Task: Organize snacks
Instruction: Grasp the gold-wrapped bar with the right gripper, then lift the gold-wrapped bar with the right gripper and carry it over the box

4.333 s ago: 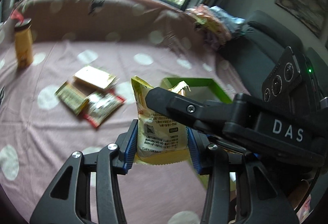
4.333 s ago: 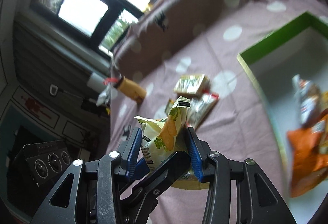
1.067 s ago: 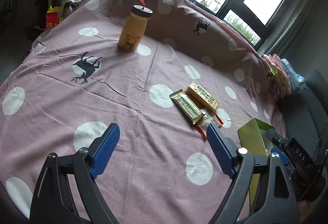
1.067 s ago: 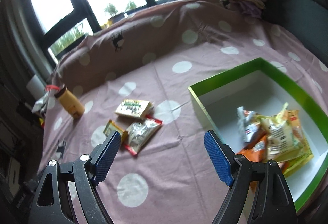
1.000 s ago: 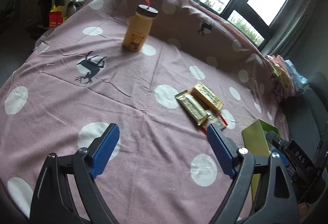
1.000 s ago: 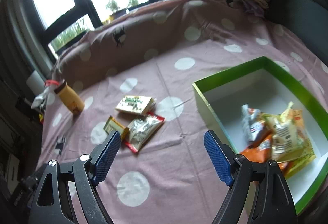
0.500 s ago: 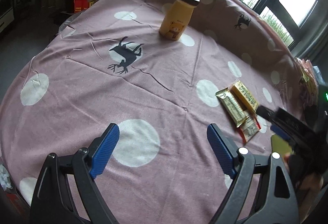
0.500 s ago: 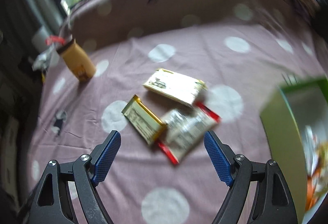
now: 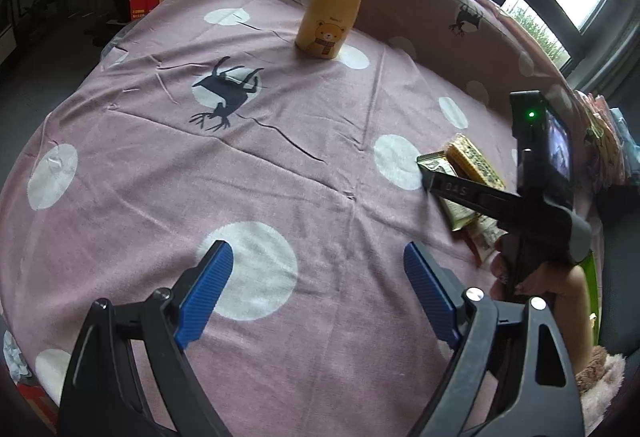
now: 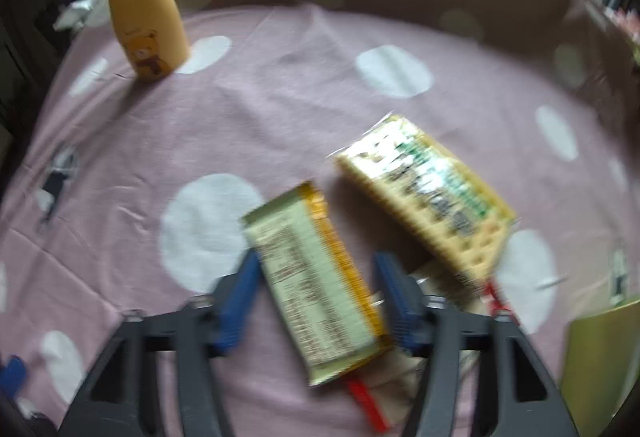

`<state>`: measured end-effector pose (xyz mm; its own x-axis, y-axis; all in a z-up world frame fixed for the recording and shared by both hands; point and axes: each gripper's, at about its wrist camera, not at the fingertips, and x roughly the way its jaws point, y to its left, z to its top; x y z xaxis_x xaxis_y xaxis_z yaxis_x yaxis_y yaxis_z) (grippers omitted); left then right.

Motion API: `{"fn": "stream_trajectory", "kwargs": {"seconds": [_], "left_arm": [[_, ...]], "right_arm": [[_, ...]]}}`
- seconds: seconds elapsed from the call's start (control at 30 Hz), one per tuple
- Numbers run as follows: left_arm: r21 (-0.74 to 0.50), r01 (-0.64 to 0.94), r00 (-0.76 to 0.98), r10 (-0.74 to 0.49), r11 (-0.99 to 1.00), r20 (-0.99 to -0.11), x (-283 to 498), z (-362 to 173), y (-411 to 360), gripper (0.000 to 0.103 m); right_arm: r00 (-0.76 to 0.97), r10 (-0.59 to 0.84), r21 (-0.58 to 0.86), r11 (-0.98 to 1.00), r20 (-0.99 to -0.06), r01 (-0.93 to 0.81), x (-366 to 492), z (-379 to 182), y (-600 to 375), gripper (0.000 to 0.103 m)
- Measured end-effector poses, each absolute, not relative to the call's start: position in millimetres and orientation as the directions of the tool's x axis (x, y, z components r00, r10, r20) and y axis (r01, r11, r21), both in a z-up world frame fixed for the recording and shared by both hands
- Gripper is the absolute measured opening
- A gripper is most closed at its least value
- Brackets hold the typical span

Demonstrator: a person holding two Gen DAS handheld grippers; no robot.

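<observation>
Here, in the left wrist view, the left gripper (image 9: 316,287) hangs wide open and empty above the cloth (image 9: 168,173), probably waiting clear. In the right wrist view, the right gripper (image 10: 316,295) is spread open, jaws straddling the bar (image 10: 312,277) on the cloth, seemingly lined up to pinch it; crackers (image 10: 424,197) lie just beside.

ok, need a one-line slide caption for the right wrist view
Open right gripper straddling a gold-edged snack bar on the polka-dot tablecloth, cracker pack alongside, bear bottle behind.
</observation>
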<state>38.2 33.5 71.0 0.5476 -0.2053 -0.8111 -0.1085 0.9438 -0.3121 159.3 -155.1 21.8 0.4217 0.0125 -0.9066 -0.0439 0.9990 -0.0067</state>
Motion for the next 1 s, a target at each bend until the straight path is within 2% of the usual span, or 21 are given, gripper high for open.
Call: {"fn": "stream_trajectory", "kwargs": {"seconds": [0.03,0.07,0.23,0.4,0.63,0.7,0.77,1.0], "left_arm": [[-0.31,-0.107,0.548,-0.204,0.945,-0.811,39,71,32,0.088],[-0.305,-0.107,0.547,-0.201,0.946,-0.813,39,71,31,0.088],[-0.275,-0.107,0.53,-0.179,0.955,-0.829,39,68,28,0.088],[-0.265,-0.104,0.524,-0.174,0.959,-0.834,39,67,25,0.088],[-0.243,-0.069,0.509,-0.175,0.968,-0.843,35,64,12,0.088],[-0.238,-0.059,0.501,-0.178,0.969,-0.847,34,63,8,0.088],[-0.242,-0.051,0.49,-0.187,0.969,-0.851,33,61,4,0.087],[-0.306,0.03,0.424,-0.289,0.952,-0.858,31,55,-18,0.085]], "right_arm": [[0.429,0.005,-0.012,0.999,-0.903,-0.036,158,22,-155,0.037],[0.431,0.009,0.0,1.0,-0.902,-0.021,155,23,-157,0.036],[0.441,0.12,0.165,0.984,-0.889,0.065,122,43,-175,0.035],[0.462,0.191,0.269,0.957,-0.866,0.109,57,67,-188,0.035],[0.333,0.23,0.295,0.942,-0.914,0.162,31,38,-197,0.035],[0.34,0.279,0.354,0.918,-0.898,0.182,34,34,-205,0.042],[0.346,0.313,0.396,0.896,-0.884,0.2,35,36,-212,0.057],[0.458,0.378,0.517,0.826,-0.805,0.225,23,51,-234,0.06]]}}
